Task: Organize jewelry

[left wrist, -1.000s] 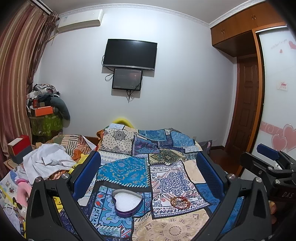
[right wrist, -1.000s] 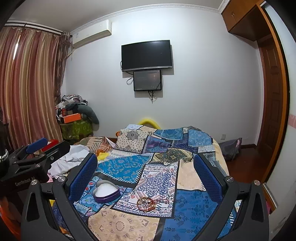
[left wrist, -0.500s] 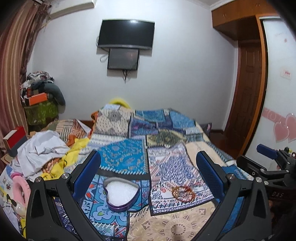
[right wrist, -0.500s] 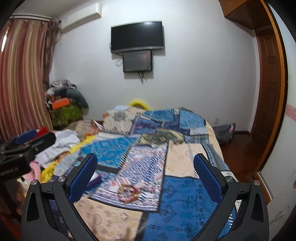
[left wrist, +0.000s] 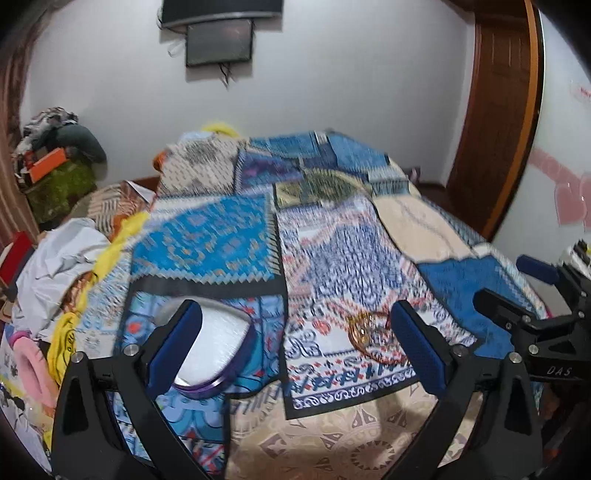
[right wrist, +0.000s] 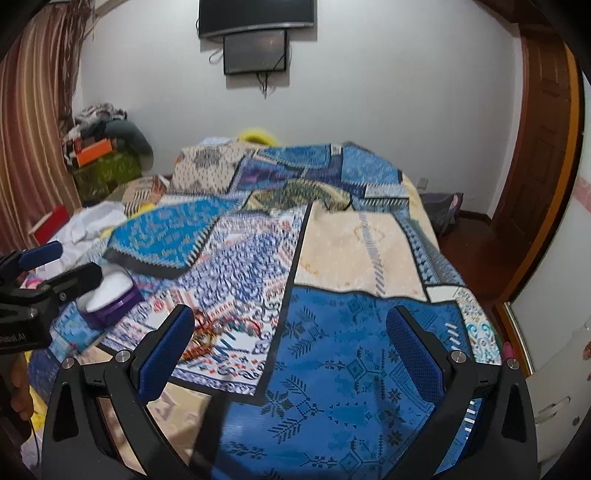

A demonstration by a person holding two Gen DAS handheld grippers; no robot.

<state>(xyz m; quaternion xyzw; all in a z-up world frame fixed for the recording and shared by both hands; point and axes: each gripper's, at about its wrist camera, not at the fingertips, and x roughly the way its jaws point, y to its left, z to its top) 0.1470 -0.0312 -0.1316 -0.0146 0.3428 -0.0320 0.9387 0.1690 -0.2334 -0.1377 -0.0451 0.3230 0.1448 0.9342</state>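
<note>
A purple heart-shaped box [left wrist: 218,350] with a white lining lies open on the patchwork quilt [left wrist: 332,251], partly behind my left finger. To its right a tangle of gold and red jewelry [left wrist: 369,334] rests on the quilt. My left gripper [left wrist: 295,314] hovers over both, its jaws wide but closing, with nothing gripped. In the right wrist view the box [right wrist: 110,295] is at the left and the jewelry [right wrist: 218,330] lies just past the left finger. My right gripper [right wrist: 290,315] is open and holds nothing.
The bed [right wrist: 369,236] fills the middle. Clothes [left wrist: 59,258] and clutter pile up along its left side. A wooden door [right wrist: 535,147] and bare floor lie to the right, and a wall-mounted TV [right wrist: 256,14] hangs behind. Each gripper shows in the other's view: left gripper [right wrist: 68,264], right gripper [left wrist: 513,282].
Both grippers have tipped downward and come closer to the bed. The box and the jewelry now look larger and nearer the fingertips. The TV has slid to the top edge.
</note>
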